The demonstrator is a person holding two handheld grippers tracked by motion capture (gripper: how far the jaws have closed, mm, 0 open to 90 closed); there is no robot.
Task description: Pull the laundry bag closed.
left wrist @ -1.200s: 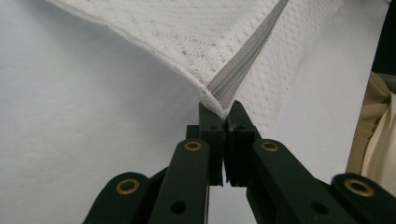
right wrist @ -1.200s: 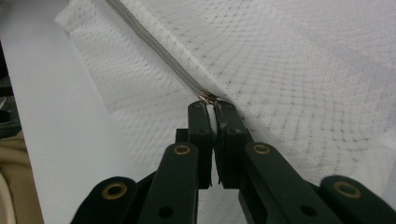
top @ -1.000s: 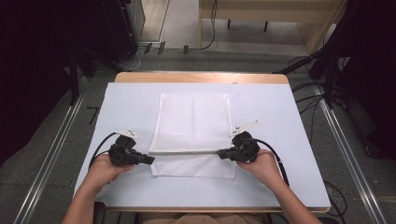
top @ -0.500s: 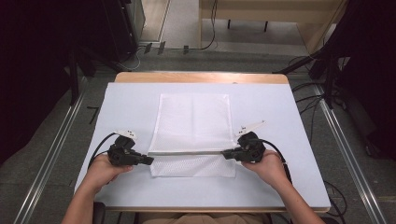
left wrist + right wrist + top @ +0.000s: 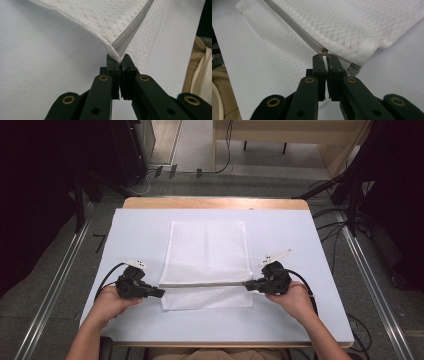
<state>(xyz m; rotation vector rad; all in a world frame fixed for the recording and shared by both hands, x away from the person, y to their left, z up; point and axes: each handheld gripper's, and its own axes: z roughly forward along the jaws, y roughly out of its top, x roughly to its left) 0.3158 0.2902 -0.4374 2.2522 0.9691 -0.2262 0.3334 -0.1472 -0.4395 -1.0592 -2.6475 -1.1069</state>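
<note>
A white mesh bag point(image 5: 207, 255) with a grey zipper point(image 5: 202, 284) lies flat in the middle of the table. My left gripper point(image 5: 161, 293) is shut on the bag's left end of the zipper seam point(image 5: 120, 53). My right gripper point(image 5: 247, 285) is shut on the white pull tab at the zipper slider point(image 5: 323, 51), at the bag's right edge. The zipper line runs taut and straight between both grippers, lifted a little above the bag's near flap point(image 5: 207, 299).
The pale blue table top point(image 5: 300, 240) has a wooden far edge point(image 5: 215, 202). Cables trail from both grippers. Metal rails and floor cables lie to either side of the table. The person's forearms enter from the bottom.
My right gripper has slid to the right along the zipper, from inside the bag's edge to its right corner. The left gripper has barely moved.
</note>
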